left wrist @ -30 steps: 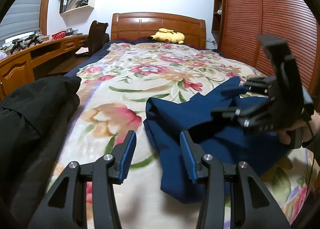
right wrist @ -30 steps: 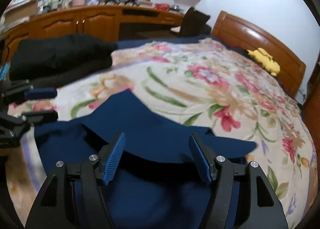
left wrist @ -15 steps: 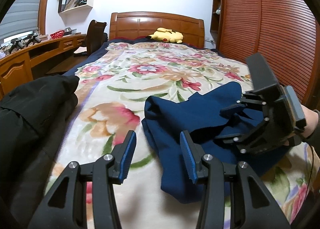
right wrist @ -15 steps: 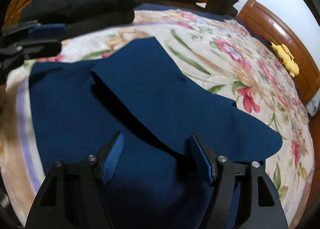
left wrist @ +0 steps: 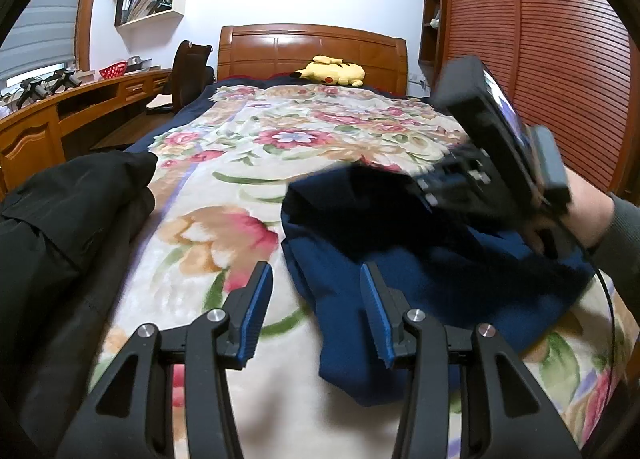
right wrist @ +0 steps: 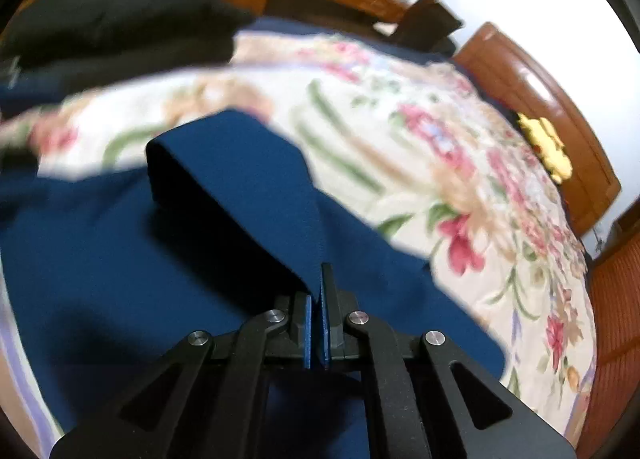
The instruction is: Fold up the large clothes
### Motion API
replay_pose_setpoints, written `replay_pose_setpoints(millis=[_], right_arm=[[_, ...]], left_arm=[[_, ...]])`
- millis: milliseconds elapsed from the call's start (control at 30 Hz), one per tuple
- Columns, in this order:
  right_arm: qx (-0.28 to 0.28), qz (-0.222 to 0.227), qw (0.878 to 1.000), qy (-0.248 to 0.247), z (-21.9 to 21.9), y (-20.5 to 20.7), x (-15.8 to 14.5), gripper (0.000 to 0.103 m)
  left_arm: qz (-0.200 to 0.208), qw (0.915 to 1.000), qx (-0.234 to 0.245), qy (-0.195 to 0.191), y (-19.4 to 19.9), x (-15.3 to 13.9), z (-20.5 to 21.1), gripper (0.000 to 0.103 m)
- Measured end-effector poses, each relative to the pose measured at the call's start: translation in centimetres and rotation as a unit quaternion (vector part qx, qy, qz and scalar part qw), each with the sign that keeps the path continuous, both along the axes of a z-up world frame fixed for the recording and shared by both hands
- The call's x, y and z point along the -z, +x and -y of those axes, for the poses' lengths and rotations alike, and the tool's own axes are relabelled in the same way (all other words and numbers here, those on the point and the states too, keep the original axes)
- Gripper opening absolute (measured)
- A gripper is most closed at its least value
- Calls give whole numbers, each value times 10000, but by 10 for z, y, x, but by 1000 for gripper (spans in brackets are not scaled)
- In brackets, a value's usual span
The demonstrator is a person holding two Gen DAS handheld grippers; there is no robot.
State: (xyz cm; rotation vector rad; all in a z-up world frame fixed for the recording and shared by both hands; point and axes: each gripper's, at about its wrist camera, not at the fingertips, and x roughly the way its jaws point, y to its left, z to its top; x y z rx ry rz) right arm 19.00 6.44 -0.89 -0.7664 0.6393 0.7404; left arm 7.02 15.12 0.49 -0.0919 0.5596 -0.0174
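A navy blue garment [left wrist: 400, 283] lies crumpled on the floral bedspread [left wrist: 248, 163] near the foot of the bed. My right gripper [right wrist: 316, 293] is shut, with the edge of a folded flap of the navy garment [right wrist: 240, 179] pinched between its blue pads. In the left wrist view that gripper [left wrist: 424, 183] is blurred, and the flap hangs raised from it above the rest of the cloth. My left gripper [left wrist: 315, 271] stands open and low over the garment's left edge, with nothing between its fingers.
A pile of black clothes [left wrist: 60, 219] covers the bed's left side. A yellow plush toy [left wrist: 332, 71] rests by the wooden headboard [left wrist: 312, 43]. A desk [left wrist: 40, 131] and chair [left wrist: 188, 75] stand left of the bed; slatted wardrobe doors [left wrist: 540, 59] stand on the right.
The right gripper's jaws went from wide open to shut on the navy flap, and it rolled and shifted, lifting the flap. The left gripper stayed still.
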Motion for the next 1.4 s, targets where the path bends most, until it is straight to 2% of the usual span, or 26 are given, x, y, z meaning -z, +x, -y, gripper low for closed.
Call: replay_pose_setpoints(millis=[367,433,467,500,567,767,1033,1200,1400], right_arm=[[749,579,9935,629,-29,70,-24,1],[968,517,9910,768,-27,79,-31,7],[1075,409,9894,884,-24,82,-36,23],[1141,265,9879,1017,-19,84,-40,50],[1228,177,9850,1197,-6,85,-49,69],[1348,260,9853,1014,53,65,-64,70],[1745,268,9828,532,159,22,-58,70],[2347,200,9705,517,223,11,-55,70],[3114,-41,9469,803,290,10,-50,70]], left_arm=[[0,10000,25,-1,1,0,2,44],[8,10000,39,-8,2,0,4,44],[18,10000,47,-13,2,-1,5,44],[30,10000,58,-18,3,-1,6,44],[64,9999,97,-33,3,-3,11,44],[152,9993,343,-41,6,-9,37,44],[201,9968,770,-64,18,-13,84,44],[219,9944,1030,-45,22,-13,118,44],[203,9920,1243,64,27,-10,147,44]])
